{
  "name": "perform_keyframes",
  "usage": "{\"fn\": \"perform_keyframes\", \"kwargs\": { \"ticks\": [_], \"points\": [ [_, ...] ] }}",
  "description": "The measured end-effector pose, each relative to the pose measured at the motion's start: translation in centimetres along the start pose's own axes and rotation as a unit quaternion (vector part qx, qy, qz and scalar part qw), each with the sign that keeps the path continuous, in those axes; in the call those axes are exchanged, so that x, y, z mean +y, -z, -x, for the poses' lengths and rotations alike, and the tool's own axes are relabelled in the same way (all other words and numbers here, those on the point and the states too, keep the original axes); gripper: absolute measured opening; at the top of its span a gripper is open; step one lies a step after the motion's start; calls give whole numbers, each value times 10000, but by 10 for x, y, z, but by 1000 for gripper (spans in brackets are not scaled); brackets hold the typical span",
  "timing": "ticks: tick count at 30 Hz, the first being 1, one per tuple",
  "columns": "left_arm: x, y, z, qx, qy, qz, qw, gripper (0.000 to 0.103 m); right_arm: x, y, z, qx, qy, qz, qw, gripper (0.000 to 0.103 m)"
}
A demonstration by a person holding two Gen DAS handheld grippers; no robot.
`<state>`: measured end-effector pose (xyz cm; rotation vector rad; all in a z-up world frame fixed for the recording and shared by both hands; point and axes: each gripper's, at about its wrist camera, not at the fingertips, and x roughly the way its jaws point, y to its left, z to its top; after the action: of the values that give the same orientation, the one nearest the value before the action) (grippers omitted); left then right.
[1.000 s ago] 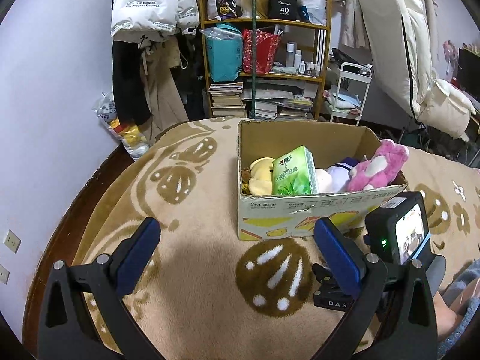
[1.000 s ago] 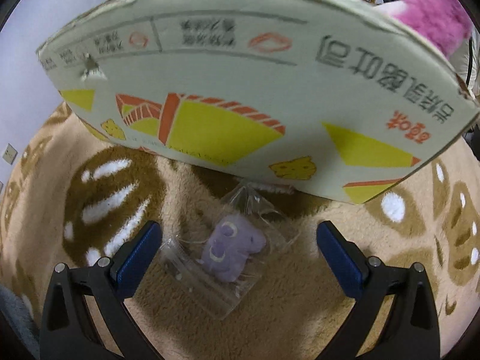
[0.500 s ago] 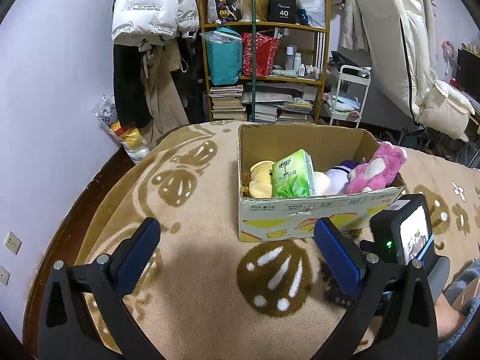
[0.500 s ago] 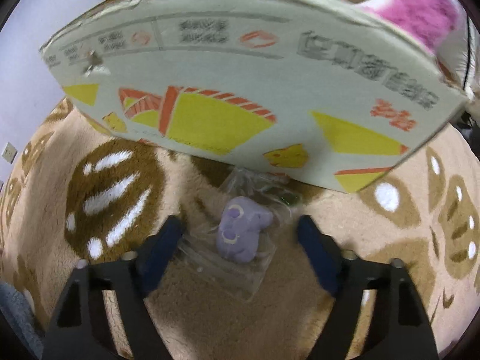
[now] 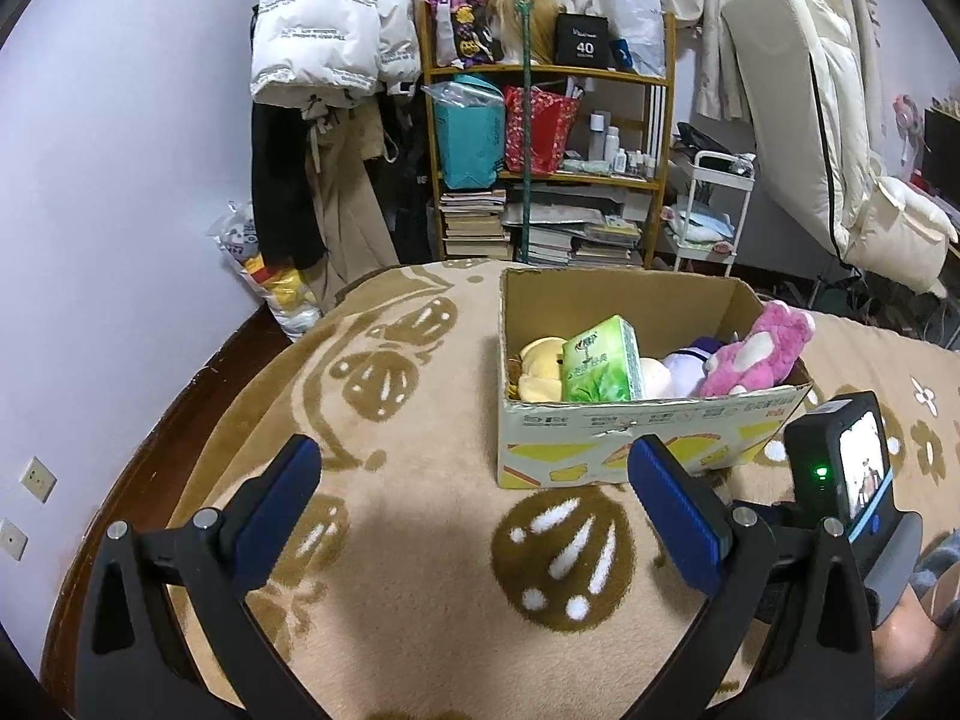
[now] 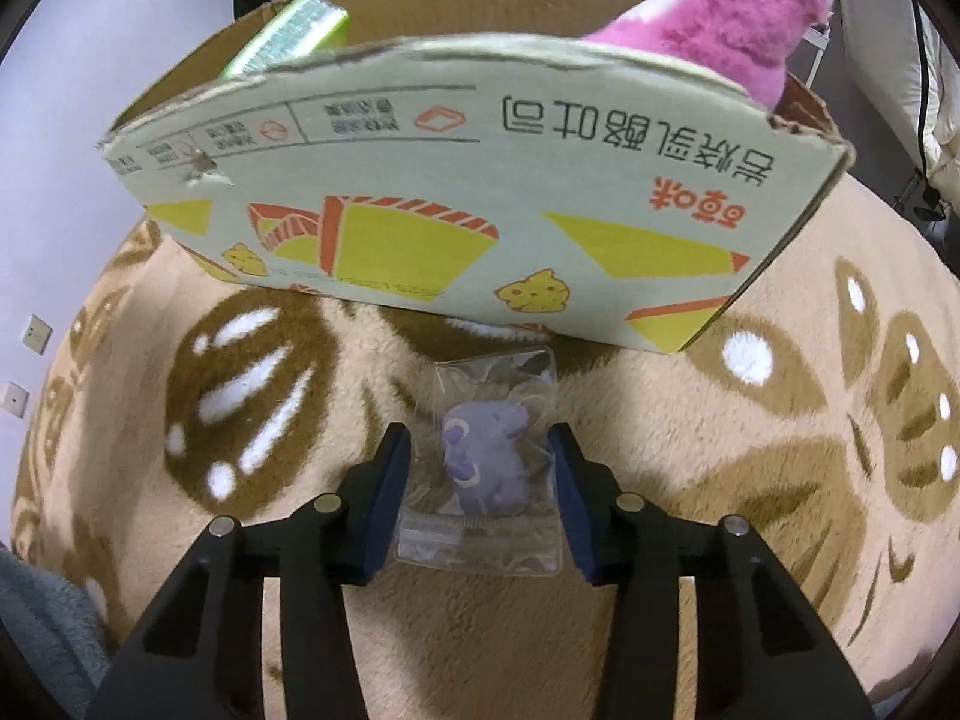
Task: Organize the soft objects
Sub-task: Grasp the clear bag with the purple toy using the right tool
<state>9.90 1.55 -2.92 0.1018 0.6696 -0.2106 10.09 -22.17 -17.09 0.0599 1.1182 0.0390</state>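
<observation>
From my left wrist, little has changed in the last second: my left gripper (image 5: 474,474) hangs released over the paw-print rug (image 5: 420,540), pads wide apart, facing the cardboard box (image 5: 630,444) with its green tissue pack (image 5: 600,360) and pink plush (image 5: 756,357); my right gripper's camera (image 5: 846,468) shows low beside the box. From my right wrist, my right gripper (image 6: 480,465) has narrowed from wide open and now presses both sides of the bagged purple toy (image 6: 489,456), which lies on the rug just before the box front.
</observation>
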Motion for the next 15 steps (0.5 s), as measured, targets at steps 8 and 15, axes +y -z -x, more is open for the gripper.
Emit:
{"fn": "perform_keyframes", "kwargs": {
  "ticks": [8, 15],
  "points": [
    [6, 2, 14, -182, -134, 99, 9997, 101, -3, 4, 37, -286, -175, -8, 9994, 47],
    [7, 0, 29, -455, -222, 178, 9986, 101, -26, 5, 86, -925, -504, -121, 9944, 48]
  ]
}}
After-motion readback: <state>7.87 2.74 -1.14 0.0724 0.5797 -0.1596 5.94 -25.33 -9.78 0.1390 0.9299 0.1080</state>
